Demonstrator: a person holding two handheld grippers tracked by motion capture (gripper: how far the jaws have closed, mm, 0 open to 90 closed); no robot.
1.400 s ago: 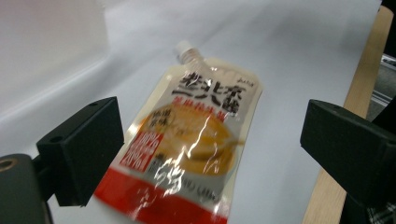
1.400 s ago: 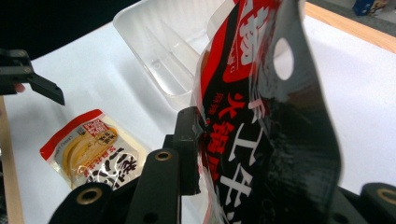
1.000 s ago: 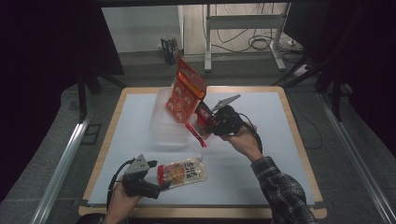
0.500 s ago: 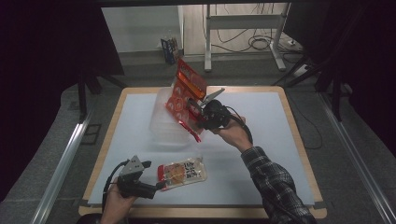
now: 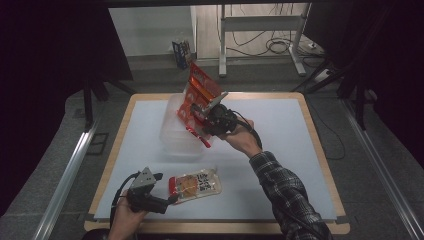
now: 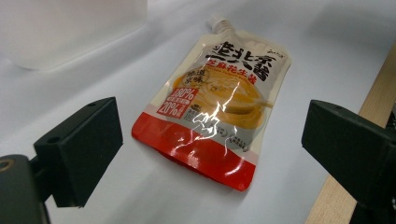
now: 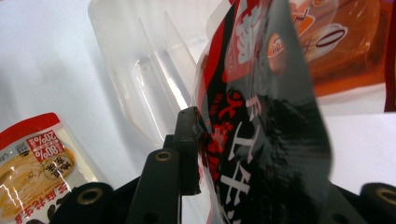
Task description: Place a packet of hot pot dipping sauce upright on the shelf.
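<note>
A large red snack bag (image 5: 200, 87) hangs tilted over a clear plastic bin (image 5: 170, 137) at the middle back of the white mat. My right gripper (image 5: 199, 119) is shut on the bag's lower part. In the right gripper view the bag (image 7: 261, 116) covers the right jaw, and the bin (image 7: 140, 70) lies just behind it. A cream and red sauce pouch (image 5: 196, 184) lies flat near the front edge. My left gripper (image 5: 169, 201) rests just left of the pouch, pointing at it, open. In the left gripper view the pouch (image 6: 219, 98) lies ahead of the spread jaws, untouched.
The white mat (image 5: 285, 130) sits on a wooden-edged table (image 5: 320, 150). In the left gripper view the wooden edge (image 6: 369, 116) runs close on the right, and the bin (image 6: 70, 28) stands at the upper left. Metal rails and a frame with cables stand beyond the table.
My right gripper has carried the red bag leftwards, so the bag now hangs over the bin. The left gripper and the pouch have stayed in place.
</note>
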